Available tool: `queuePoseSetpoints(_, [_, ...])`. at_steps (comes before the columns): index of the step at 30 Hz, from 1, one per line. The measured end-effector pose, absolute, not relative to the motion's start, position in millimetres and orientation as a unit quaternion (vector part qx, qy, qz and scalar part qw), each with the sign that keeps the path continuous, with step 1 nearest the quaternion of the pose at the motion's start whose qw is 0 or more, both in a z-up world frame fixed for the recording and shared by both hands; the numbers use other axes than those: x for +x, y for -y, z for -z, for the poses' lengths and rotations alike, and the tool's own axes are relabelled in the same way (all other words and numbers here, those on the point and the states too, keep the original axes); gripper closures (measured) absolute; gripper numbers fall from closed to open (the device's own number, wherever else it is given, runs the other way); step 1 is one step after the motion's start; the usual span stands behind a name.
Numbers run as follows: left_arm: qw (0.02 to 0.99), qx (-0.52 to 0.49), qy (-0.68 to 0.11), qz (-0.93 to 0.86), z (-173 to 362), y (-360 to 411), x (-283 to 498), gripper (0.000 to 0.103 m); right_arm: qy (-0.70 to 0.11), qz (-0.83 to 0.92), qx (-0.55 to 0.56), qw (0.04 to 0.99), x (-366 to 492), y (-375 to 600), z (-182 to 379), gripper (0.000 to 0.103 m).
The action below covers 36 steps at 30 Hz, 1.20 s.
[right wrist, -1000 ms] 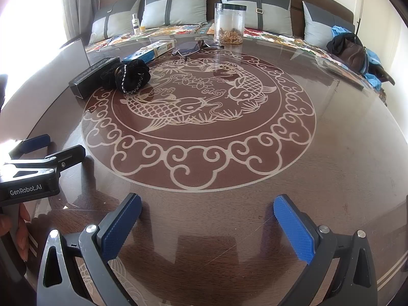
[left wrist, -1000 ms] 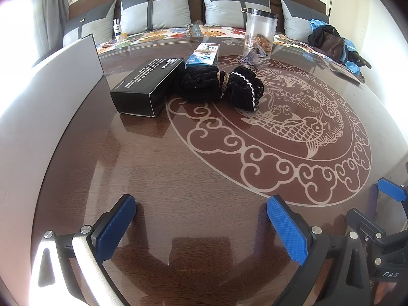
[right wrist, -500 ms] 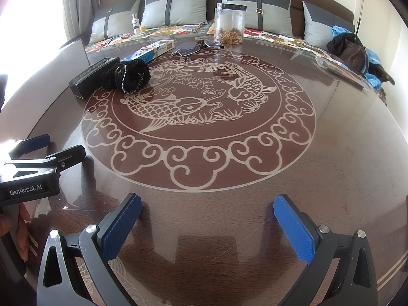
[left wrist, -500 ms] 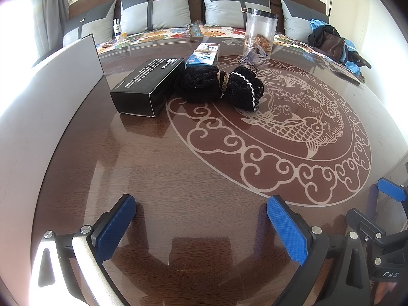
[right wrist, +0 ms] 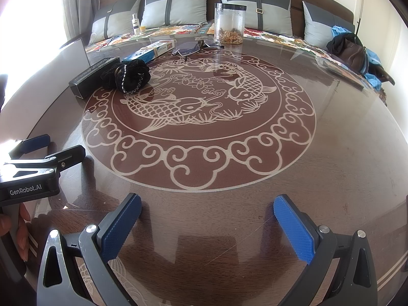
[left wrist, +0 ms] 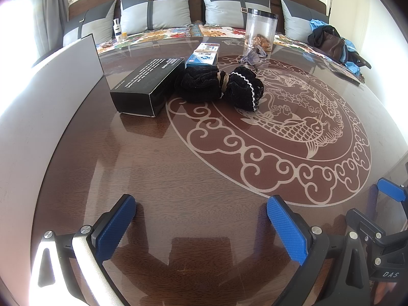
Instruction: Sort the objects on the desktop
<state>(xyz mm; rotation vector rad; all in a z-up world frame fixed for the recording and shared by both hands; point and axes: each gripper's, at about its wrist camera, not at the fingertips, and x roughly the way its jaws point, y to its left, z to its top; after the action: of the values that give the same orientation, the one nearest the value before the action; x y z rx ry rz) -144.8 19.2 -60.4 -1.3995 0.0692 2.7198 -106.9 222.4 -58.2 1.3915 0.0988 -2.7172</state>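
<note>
Two hand-held grippers sit low at the near edge of the tabletop [left wrist: 178, 178], both with jaws wide apart and nothing between them. The left hand-held gripper [left wrist: 201, 219] fills the bottom of its own view; the right hand-held gripper [right wrist: 206, 216] does the same in its view.

Going left to right across the upper part of the left wrist view: a black box [left wrist: 148, 86] lies with its long axis running away from the camera, angled toward the upper right. Touching its right side is a black fabric bundle [left wrist: 221, 86] cinched at the middle, long axis across the frame. Behind it lies a blue-and-white carton [left wrist: 204, 56], then a pair of glasses [left wrist: 251, 57], then a clear jar [left wrist: 260, 32] with something brown at its bottom.

All of this lies ahead of and well apart from both grippers. By my reading the left one is nearer, as the cluster sits upper centre in its view and smaller, upper left, in the right wrist view.

The jar's contents are hard to make out, possibly dried food. A pale panel [left wrist: 51, 89] at the left edge is washed out by glare, and no sorting container is visible.
</note>
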Motion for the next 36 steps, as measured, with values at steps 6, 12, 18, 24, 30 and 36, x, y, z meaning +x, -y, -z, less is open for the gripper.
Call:
queuePoseSetpoints(6, [0.041,-0.457,-0.022,-0.888,61,-19,-145,0.000,-0.032,0.889,0.455,0.044,-107,-222,58,0.000])
queuePoseSetpoints(12, [0.041,-0.457,-0.022,-0.888,61,-19,-145,0.000,-0.032,0.889,0.455,0.044,-107,-222,58,0.000])
queuePoseSetpoints(18, [0.054,-0.469,-0.033,-0.881,57,-15,-150,0.000,-0.032,0.889,0.455,0.044,-107,-222,58,0.000])
queuePoseSetpoints(24, [0.020,-0.491,-0.074,-0.868,41,10,-203,0.000,-0.032,0.889,0.455,0.044,-106,-221,58,0.000])
queuePoseSetpoints(30, [0.032,-0.528,-0.022,-0.848,49,37,-259,0.000,-0.032,0.889,0.455,0.044,-107,-222,58,0.000])
queuePoseSetpoints(36, [0.040,-0.529,-0.004,-0.847,53,40,-299,0.000,-0.032,0.889,0.455,0.044,-107,-222,58,0.000])
